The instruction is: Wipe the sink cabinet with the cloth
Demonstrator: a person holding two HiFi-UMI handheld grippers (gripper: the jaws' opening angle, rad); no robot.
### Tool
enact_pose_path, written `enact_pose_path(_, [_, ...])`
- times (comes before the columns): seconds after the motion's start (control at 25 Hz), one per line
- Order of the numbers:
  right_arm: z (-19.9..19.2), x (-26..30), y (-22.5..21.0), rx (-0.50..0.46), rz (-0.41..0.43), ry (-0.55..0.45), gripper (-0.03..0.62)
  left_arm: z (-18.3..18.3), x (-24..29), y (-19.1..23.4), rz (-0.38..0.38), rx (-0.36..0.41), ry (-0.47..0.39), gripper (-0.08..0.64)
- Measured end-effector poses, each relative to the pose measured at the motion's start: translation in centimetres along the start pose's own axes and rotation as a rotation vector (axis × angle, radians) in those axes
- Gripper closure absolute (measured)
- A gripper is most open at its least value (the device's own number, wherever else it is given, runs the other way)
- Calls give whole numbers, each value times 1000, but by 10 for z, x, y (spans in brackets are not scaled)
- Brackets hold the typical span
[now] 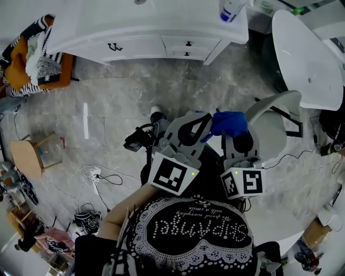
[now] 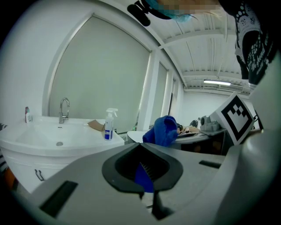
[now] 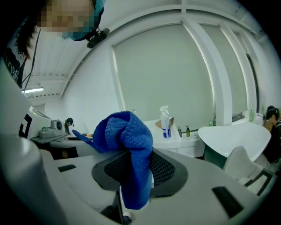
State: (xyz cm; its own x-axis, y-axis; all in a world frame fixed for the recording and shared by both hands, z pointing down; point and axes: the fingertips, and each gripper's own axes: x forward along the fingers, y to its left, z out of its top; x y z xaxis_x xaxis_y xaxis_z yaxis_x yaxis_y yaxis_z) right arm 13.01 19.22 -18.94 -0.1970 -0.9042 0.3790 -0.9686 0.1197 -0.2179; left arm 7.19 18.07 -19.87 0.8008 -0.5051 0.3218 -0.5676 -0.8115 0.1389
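Blue terry, one cloth (image 1: 229, 123), is bunched at the tips of your two grippers, well short of the sink cabinet (image 1: 161, 38).

Your left gripper (image 1: 200, 125) has closed jaws with a thin blue strip between them.

Your right gripper (image 1: 240, 137) clamps the cloth, which bulges above and hangs below.

- The white sink cabinet (image 1: 151, 29) carries a spray bottle (image 1: 232, 9) near its right end.
- The grey marbled floor (image 1: 135, 91) bears a wooden stool (image 1: 27, 155) and a power strip (image 1: 95, 174) with trailing cables (image 1: 110, 178).
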Motion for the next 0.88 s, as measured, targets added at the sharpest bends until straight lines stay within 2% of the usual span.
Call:
enact_pose_path(0.44, [1, 4, -2, 6, 3, 5, 477, 2, 1, 7, 28, 2, -2, 557])
enact_pose_path(0.88, [4, 12, 1, 0, 5, 9, 477, 5, 3, 14, 25, -4, -5, 557])
